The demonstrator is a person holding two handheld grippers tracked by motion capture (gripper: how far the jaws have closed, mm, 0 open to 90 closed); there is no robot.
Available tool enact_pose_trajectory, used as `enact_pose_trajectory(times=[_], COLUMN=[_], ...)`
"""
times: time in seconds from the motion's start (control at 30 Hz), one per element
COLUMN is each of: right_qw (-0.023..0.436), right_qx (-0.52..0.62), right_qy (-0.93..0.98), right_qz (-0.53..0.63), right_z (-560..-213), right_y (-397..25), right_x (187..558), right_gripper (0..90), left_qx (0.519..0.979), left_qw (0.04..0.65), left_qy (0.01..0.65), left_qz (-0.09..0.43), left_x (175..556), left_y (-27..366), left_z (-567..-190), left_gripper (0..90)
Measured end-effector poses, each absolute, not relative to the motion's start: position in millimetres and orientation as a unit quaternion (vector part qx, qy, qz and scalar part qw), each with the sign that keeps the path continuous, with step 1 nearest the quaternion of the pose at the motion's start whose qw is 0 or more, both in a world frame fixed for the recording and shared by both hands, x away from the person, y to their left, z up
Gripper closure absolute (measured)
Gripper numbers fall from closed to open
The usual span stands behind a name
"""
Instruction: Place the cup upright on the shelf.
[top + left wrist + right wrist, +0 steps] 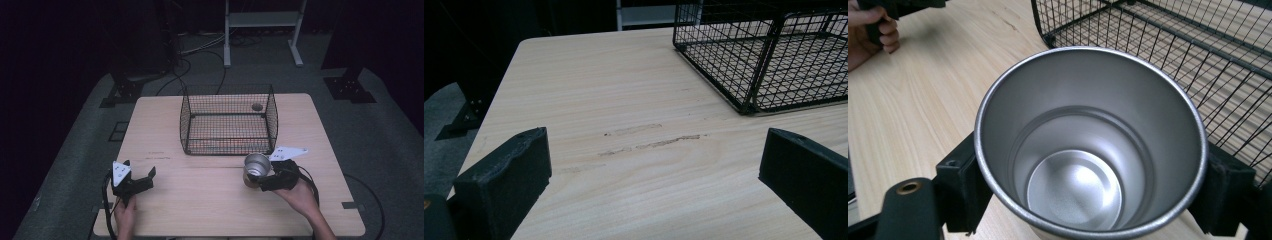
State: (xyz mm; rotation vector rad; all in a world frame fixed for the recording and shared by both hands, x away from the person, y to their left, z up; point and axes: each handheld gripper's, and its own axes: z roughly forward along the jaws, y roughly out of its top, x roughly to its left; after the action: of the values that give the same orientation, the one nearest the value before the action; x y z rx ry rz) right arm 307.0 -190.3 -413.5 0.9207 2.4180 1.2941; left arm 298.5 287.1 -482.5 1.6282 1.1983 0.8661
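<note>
Right hand-held gripper (261, 179): jaws clamped on both sides of metal cup (256, 166), cup upright, open mouth up, inside bare. Cup position: near front right of desk (210, 200), just in front of wire basket (227, 120). Whether cup base touches desk: cannot tell. Left hand-held gripper (145, 178): jaws spread wide, nothing between them, near front left of desk, well apart from cup. Wire basket: black, mid-desk.
</note>
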Motion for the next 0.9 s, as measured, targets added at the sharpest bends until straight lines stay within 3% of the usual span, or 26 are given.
enact_pose_trajectory(times=[0.9], right_qw=[0.113], right_qx=[0.298], right_qy=[0.829], right_qz=[0.460], right_z=[-375], right_y=[-194], right_x=[318], right_gripper=[18.1], left_qx=[0.660], left_qw=[0.453], left_qy=[0.485], left_qz=[0.351], left_x=[298], left_y=[287], left_z=[-482], left_gripper=[0.0])
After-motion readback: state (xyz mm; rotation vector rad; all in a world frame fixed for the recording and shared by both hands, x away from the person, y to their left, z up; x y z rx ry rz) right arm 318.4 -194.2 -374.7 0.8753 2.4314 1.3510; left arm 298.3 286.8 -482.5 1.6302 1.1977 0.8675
